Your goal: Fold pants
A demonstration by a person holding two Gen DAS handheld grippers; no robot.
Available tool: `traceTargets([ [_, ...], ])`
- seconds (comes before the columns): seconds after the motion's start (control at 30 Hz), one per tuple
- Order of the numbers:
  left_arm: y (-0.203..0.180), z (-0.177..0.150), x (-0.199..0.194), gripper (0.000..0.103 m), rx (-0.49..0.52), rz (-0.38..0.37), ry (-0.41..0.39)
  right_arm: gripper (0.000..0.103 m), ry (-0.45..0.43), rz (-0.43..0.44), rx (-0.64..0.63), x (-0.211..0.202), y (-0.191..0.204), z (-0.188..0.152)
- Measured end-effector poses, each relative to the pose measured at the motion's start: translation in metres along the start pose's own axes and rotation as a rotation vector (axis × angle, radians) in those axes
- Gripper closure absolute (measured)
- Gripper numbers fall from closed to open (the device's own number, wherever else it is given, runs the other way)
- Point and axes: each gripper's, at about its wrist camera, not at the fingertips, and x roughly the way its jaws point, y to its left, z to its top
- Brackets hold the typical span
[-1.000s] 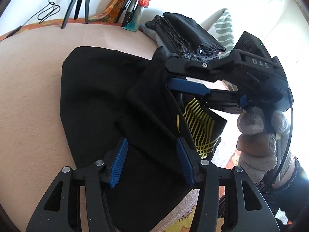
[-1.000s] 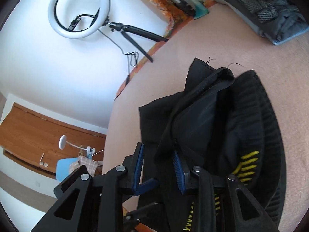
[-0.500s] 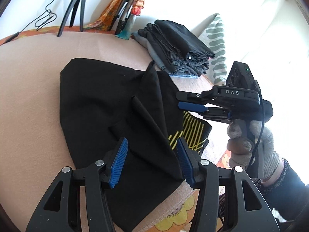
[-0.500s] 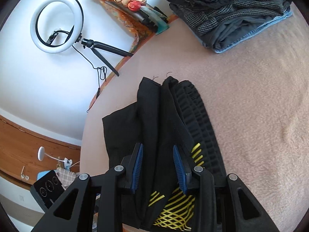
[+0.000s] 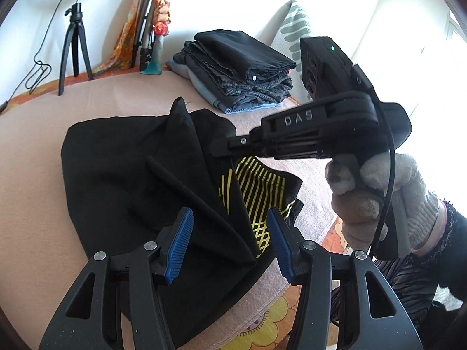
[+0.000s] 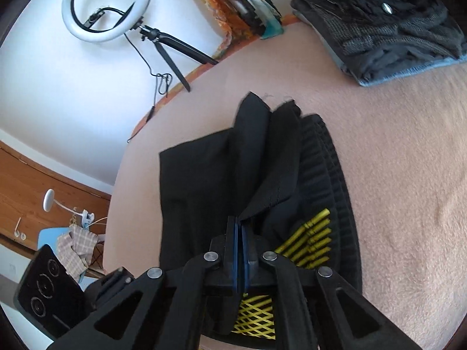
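While the black pants (image 5: 140,175) are lying bunched on the pink blanket (image 5: 29,160) covering the bed, the right gripper (image 6: 240,248) is pinching a raised fold of their fabric, its blue pads pressed together on the cloth. Seen from the left wrist, that same gripper (image 5: 221,148) is reaching in from the right, carried by a hand in a grey glove (image 5: 376,192), and it is lifting the fold into a ridge above the yellow-striped print (image 5: 256,186). Meanwhile the left gripper (image 5: 227,239) is hovering over the near edge of the pants with its jaws standing roughly half open, gripping nothing. Beyond the pants, a stack of folded dark clothes (image 5: 242,70) is sitting near a patterned pillow (image 5: 292,29), and a ring light (image 6: 102,5) on its tripod is standing at the far edge by the wall.
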Motion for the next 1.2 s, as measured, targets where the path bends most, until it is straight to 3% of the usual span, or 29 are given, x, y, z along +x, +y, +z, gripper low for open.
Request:
traceTargets([
  [0.13,0.018,-0.002,-0.001,0.052,-0.058,0.009,-0.001,0.103,0.021,0.033,-0.059,0.023,0.031,0.012],
  [0.27,0.036,-0.005,0.004,0.052,-0.093,0.053,0.019,0.101,0.126,0.003,-0.093,0.077,0.05,0.013],
  [0.37,0.056,-0.01,0.007,0.052,-0.151,0.07,0.043,0.084,0.215,0.009,-0.092,0.103,0.053,0.016],
  [0.5,0.07,-0.016,0.002,0.052,-0.199,0.053,0.046,0.065,0.142,0.072,-0.061,0.076,0.049,0.023],
  [0.63,0.07,-0.019,-0.003,0.052,-0.194,0.055,0.039,0.061,0.061,0.016,-0.082,0.035,0.042,0.023],
  [0.73,0.074,-0.02,-0.002,0.052,-0.217,0.04,0.04,0.055,0.071,0.0,-0.038,0.028,0.027,0.017],
  [0.93,0.075,-0.013,-0.018,0.052,-0.257,-0.018,-0.021,0.059,0.187,-0.008,-0.013,0.068,0.02,0.007],
  [1.0,0.079,-0.011,-0.028,0.052,-0.267,-0.02,-0.057,0.088,0.168,-0.005,-0.038,0.073,0.027,0.004],
  [1.03,0.082,-0.009,-0.033,0.052,-0.274,-0.01,-0.075,0.093,0.161,-0.007,-0.052,0.072,0.031,0.005],
  [1.2,0.108,-0.003,-0.052,0.052,-0.342,0.038,-0.132,0.098,0.071,-0.029,-0.099,0.034,0.035,0.001],
])
